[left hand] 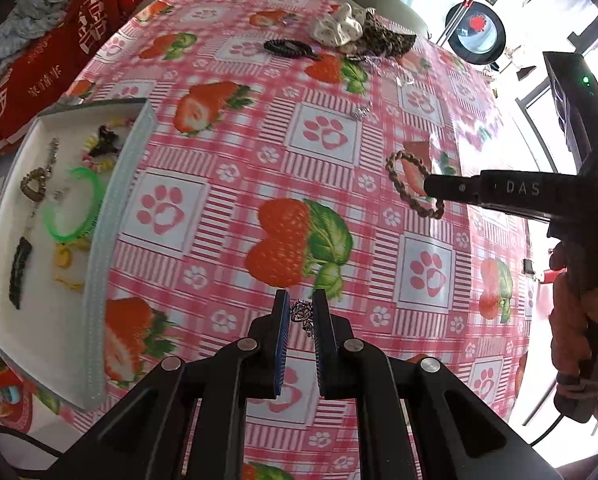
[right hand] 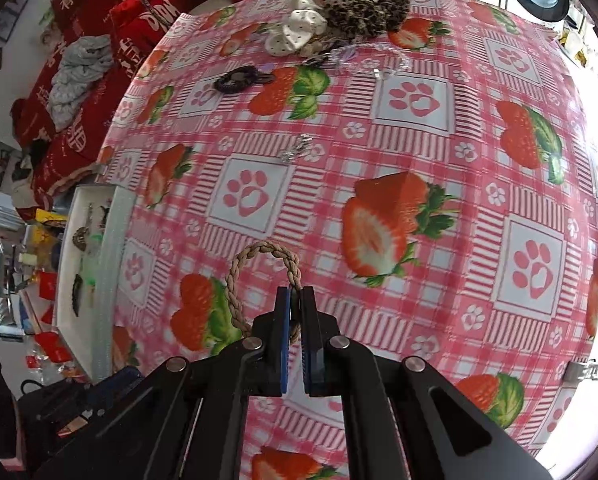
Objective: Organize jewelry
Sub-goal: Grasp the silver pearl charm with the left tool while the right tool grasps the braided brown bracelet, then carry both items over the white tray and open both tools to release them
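My left gripper [left hand: 301, 310] is shut on a small silver filigree ring [left hand: 302, 312], held above the strawberry tablecloth. My right gripper [right hand: 295, 304] is shut on a braided rope bracelet [right hand: 255, 268], lifted off the table; it also shows in the left wrist view [left hand: 409, 184], hanging from the right gripper's finger. The white jewelry tray [left hand: 111, 232] lies at the left and holds a green bangle [left hand: 75, 208], a black clip, a brown bracelet and other pieces. In the right wrist view the tray [right hand: 113, 264] is at the far left.
A small silver piece [left hand: 360, 112] [right hand: 297, 148] lies mid-table. At the far edge lie a black hair tie [left hand: 287, 46] [right hand: 237, 78], a white scrunchie [right hand: 295, 28], a leopard scrunchie [right hand: 363, 10] and a clear chain [right hand: 379, 66]. Red cushions lie beyond the table.
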The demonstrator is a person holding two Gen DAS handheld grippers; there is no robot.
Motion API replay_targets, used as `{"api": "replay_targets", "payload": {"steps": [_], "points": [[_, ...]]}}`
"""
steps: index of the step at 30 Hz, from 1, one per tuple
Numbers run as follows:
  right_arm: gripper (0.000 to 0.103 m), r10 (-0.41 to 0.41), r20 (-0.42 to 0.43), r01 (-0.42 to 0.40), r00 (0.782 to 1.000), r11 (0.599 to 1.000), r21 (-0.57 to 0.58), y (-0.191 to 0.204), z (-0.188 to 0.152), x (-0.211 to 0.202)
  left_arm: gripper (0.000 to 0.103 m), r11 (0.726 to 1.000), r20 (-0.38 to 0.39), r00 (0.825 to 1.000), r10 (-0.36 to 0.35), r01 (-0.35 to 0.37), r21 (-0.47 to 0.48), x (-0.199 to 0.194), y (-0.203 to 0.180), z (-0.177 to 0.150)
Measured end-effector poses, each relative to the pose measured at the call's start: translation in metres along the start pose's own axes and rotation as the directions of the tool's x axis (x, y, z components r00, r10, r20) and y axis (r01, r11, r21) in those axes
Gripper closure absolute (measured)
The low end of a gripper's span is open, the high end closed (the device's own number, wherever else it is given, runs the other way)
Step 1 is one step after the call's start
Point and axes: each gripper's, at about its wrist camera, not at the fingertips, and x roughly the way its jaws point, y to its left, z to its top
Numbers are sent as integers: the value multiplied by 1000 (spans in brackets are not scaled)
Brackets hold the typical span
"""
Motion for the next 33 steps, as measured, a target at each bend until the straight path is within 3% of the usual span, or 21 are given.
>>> {"api": "replay_targets", "payload": {"steps": [9,20,33], "points": [[98,32,2,-32,999,999,-37,58,-8,3,85,1000,35,999,17,-17,-7,-26,55,-6],[98,87,-28,-90,996,986,-143,168,-28,22,85,993,71,993,93,-87,-79,-55,152,-24],[98,89,-134,-124,987,952,-281,276,-66,72,85,978,18,988,157,-152,-145,-35,244,-44]]}}
